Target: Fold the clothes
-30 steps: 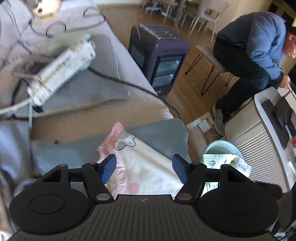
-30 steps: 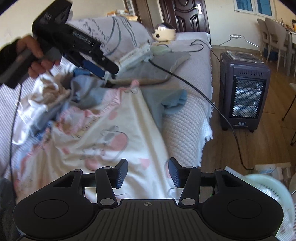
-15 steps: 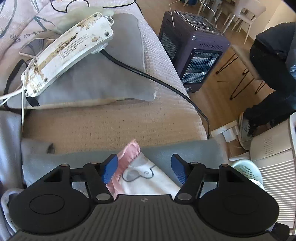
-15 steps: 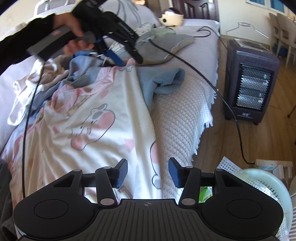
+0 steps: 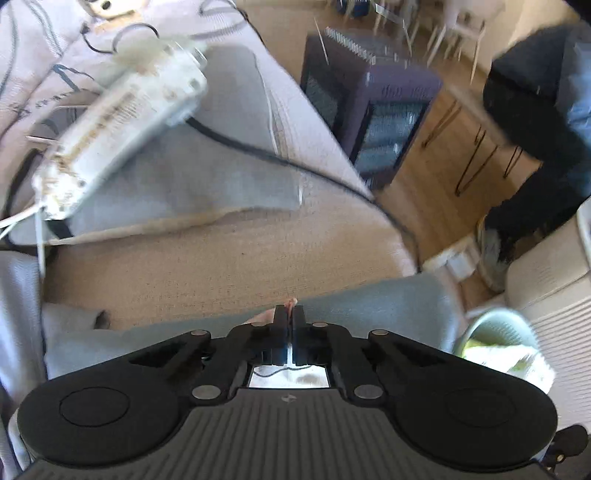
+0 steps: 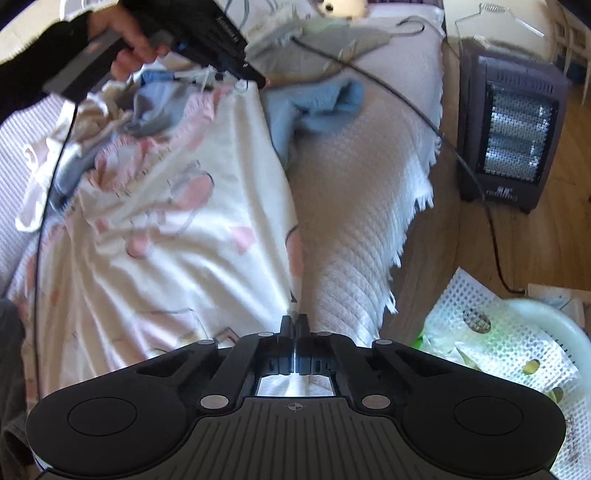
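Both pinch the white-and-pink garment (image 6: 177, 236): the right hand-held gripper (image 6: 294, 320) its near corner; the left hand-held gripper (image 5: 289, 314) its far one; the long edge runs between them.

Lived-in home, a living or sleeping room. Ahead of the left jaws: a bed or sofa under a quilted cover (image 5: 221, 266), with a grey cushion (image 5: 177, 181) on it and a worn white power strip (image 5: 122, 122) lying on the cushion. Ahead and right of those jaws, a dark cabinet-style space heater (image 5: 373, 110) stands on the wood plank floor (image 5: 436, 177); beyond it, blurred dining chairs (image 5: 458, 22). To the right of the right jaws, a pale perforated plastic basket (image 6: 517, 332) sits on the floor. Ahead and left of them, loose laundry (image 6: 122, 122) is heaped on the bed beside a white garment with pink cartoon prints (image 6: 177, 221).
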